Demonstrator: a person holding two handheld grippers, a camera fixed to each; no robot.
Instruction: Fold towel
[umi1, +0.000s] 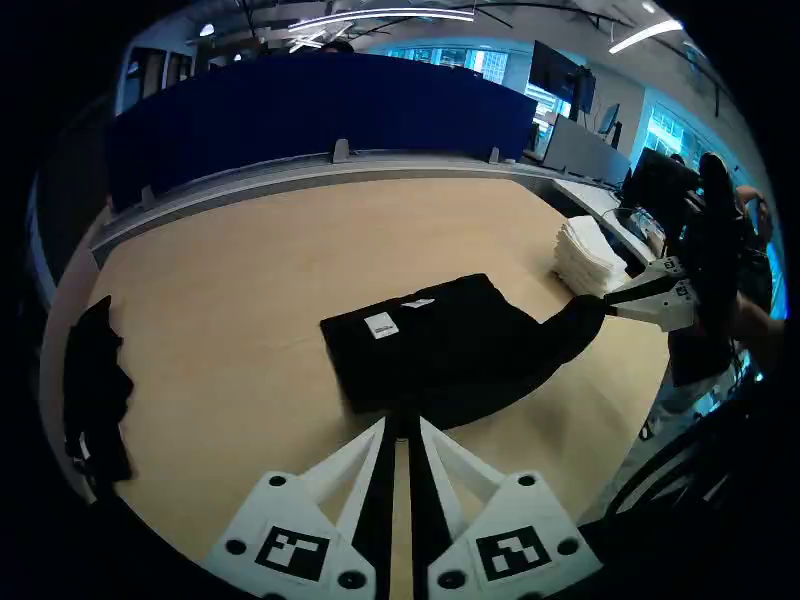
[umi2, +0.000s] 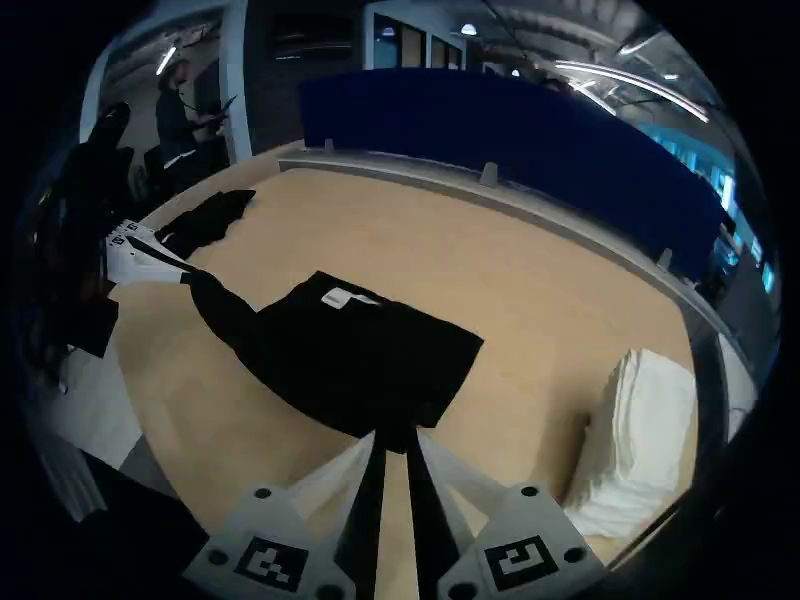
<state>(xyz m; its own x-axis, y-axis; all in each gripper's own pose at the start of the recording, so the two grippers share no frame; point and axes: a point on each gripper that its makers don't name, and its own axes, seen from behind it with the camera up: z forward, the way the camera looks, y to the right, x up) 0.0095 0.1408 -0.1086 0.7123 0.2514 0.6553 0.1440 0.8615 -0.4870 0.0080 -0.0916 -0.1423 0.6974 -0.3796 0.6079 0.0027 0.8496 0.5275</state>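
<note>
- Black towel (umi1: 450, 340) lying mid-table (umi1: 250, 260), white tag facing up, one end stretched out toward the table's edge.
- My left gripper (umi1: 405, 432): jaws squeezed together on the towel's near edge.
- My right gripper (umi2: 395, 440): same deal, jaws clamped on the towel.
- White towel stack (umi2: 645, 440) sits nearby; dark cloth (umi1: 95, 390) well apart.

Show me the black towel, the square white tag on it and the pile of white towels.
black towel (umi1: 460, 345): left gripper view, middle of its flat folded part.
square white tag (umi1: 381, 325): left gripper view, centre of the tag.
pile of white towels (umi2: 642, 440): right gripper view, the pile's near side.
</note>
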